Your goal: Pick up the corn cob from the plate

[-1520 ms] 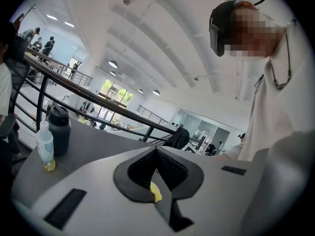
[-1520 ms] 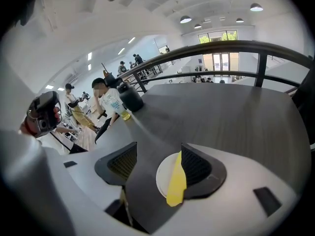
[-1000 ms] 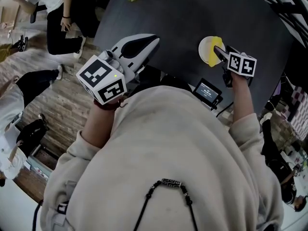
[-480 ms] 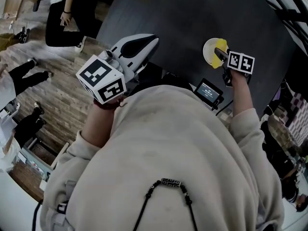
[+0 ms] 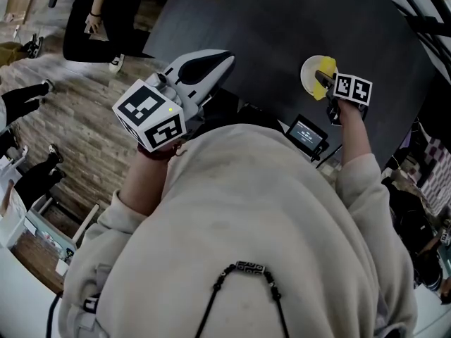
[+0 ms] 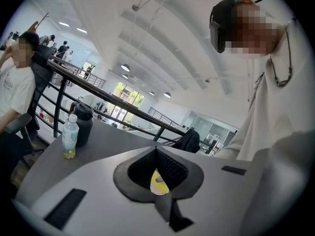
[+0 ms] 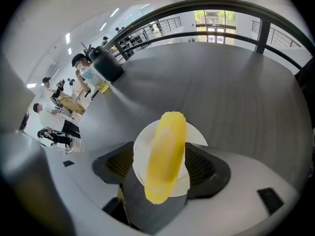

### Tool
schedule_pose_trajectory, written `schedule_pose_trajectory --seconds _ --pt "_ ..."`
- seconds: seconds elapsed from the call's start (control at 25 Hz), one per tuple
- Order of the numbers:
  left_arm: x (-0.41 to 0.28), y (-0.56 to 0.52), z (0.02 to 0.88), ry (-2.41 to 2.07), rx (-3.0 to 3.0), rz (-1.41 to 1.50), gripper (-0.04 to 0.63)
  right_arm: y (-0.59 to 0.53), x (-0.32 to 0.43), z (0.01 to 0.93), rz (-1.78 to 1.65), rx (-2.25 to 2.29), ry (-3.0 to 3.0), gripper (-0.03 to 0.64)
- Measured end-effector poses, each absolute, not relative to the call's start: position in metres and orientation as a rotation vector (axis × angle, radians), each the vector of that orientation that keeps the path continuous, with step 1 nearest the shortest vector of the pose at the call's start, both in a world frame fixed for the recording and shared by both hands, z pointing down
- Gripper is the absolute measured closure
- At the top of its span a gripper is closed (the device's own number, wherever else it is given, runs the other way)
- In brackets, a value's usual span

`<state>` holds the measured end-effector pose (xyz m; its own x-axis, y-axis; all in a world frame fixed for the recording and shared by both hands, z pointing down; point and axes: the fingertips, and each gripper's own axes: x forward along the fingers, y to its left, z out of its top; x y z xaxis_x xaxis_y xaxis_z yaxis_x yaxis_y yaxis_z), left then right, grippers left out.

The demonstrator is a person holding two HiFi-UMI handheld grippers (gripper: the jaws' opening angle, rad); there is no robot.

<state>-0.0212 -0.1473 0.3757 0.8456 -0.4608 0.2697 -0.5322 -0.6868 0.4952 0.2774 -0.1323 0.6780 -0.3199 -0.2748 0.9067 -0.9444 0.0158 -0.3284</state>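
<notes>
A yellow corn cob [image 7: 166, 156] lies on a small white plate [image 7: 197, 136] on the dark grey table [image 7: 236, 92]. My right gripper [image 7: 160, 163] points steeply down over it. Its jaws have just been opening and stand wide. The cob lies between the dark pads [image 7: 118, 165] with a gap on each side. In the head view the cob [image 5: 325, 67] and plate [image 5: 309, 76] sit just beyond the right gripper [image 5: 323, 79]. My left gripper [image 5: 227, 56] is held near level over the table's near edge, shut with nothing in it [image 6: 156, 151].
A drinks bottle [image 6: 70, 137] and a dark flask [image 6: 83, 124] stand at the table's far side by a railing. A small black device with a screen [image 5: 304, 134] lies near my right arm. People sit on the wooden floor at the left [image 5: 91, 20].
The right gripper has come down a little closer over the plate and cob. The left gripper has stayed where it was.
</notes>
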Motion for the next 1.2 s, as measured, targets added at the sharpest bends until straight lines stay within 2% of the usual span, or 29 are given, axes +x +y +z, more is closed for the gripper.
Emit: schedule_pose_trajectory --seconds 0.76,0.88,1.2 --pt "-0.028 -0.144 0.388 -0.743 2.412 0.184 0.589 -0.126 0.289 0.717 1.332 1.253 -1.535 0.307" --pt "-0.026 -0.145 0.388 -0.737 2.417 0.193 0.589 -0.126 0.289 0.716 1.350 1.247 -1.531 0.335" --pt "-0.020 -0.146 0.389 -0.716 2.425 0.205 0.589 -0.124 0.287 0.715 1.375 1.232 -1.527 0.344"
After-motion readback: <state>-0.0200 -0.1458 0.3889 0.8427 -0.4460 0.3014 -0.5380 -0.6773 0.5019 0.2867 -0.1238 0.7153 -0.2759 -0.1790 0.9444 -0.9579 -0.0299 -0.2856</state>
